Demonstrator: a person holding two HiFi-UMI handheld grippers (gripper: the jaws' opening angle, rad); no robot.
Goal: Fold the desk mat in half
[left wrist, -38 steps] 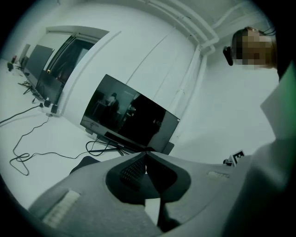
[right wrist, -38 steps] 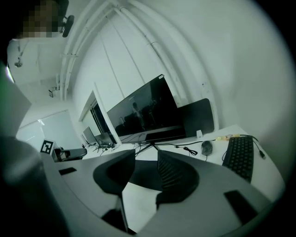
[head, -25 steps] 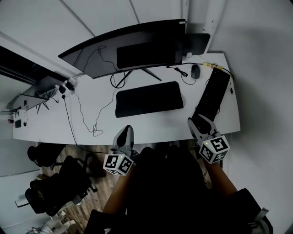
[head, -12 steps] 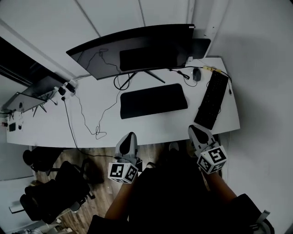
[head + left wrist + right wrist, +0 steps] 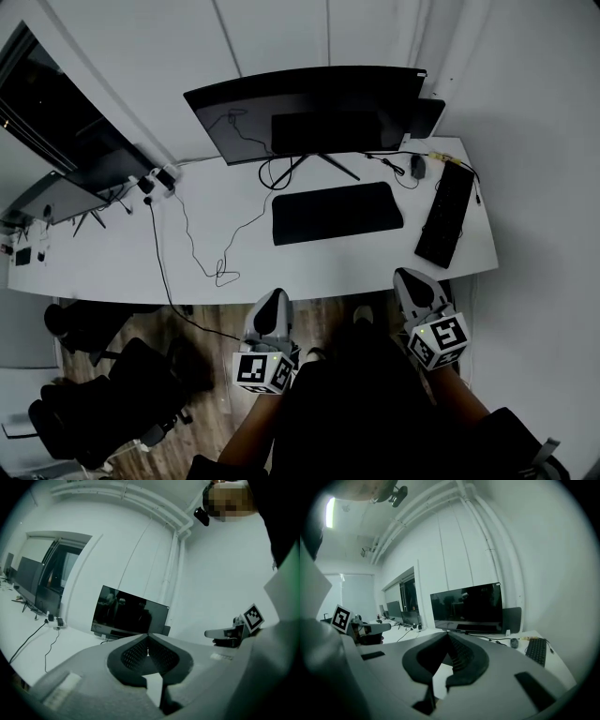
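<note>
Since both sit short of the desk (image 5: 112,262) edge, nothing is held: left gripper (image 5: 273,298), jaws together, empty; right gripper (image 5: 410,278), likewise; desk mat (image 5: 337,213), flat before the monitor (image 5: 309,108), well apart from both, apparently between steps.

Head view: from above the person, facing forward and steeply down, far off. It takes in the whole desk (image 5: 122,262). The left gripper (image 5: 275,296) and right gripper (image 5: 409,277) sit low in frame, fingertips short of the desk's near edge.
Left gripper view: from close behind that gripper's fingers, facing nearly level along them. The monitor (image 5: 130,616) lies straight beyond the fingertips and the right gripper to their right.
Right gripper view: from close behind its own fingers, facing along them. The monitor lies beyond the fingertips, the keyboard (image 5: 539,651) to their right and the left gripper to their left.
Shared: monitor and desk in all three views; each gripper view catches the other gripper.
</note>
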